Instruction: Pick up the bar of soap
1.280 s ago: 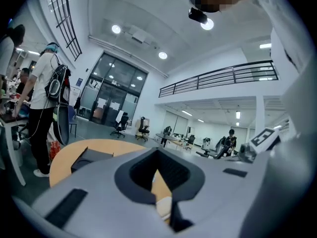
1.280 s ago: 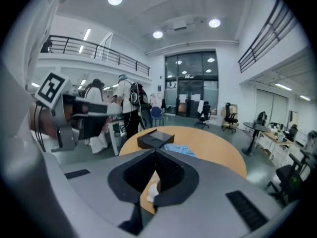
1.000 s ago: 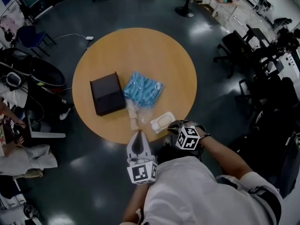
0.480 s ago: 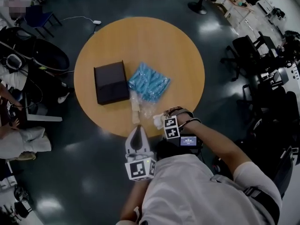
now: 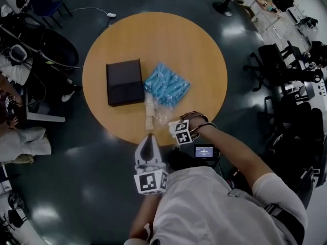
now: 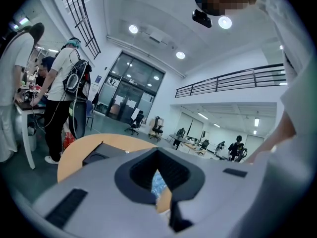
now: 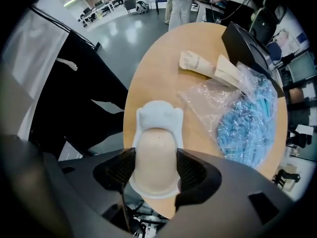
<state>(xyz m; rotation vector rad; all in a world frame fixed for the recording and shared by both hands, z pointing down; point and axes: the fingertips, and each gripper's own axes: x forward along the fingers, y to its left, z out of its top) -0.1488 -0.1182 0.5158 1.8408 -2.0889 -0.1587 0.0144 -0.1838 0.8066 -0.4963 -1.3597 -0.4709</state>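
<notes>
The bar of soap lies directly between the jaws of the right gripper, cradled in a white soap dish on the round tabletop. It sits at the rim nearest the person, on the near side of the blue bag and close to that bag's clear, crinkled end.

The right gripper's jaws are narrowed onto the bar. The ribbed pads meet its two long sides, one on each flank, with no gap showing in the right gripper view. The dish's rim flares out just below the pads, and the dish rests flat on the wood.

The bar is a pale cream oval. Its long axis runs straight along the gripper's line of sight, away from the camera. The rounded far end points at the dish's notched end, with the bag off to one side of that line.

In the head view the right gripper is down at the tabletop's edge, just on the person's side of the blue bag. The left gripper hangs off the tabletop, farther from the bag. Its jaws are drawn together with nothing between them; in its own view only a thin wedge of bag and wood shows through the pad hollow.

A black box lies just beside the bag, on the side away from the soap.
</notes>
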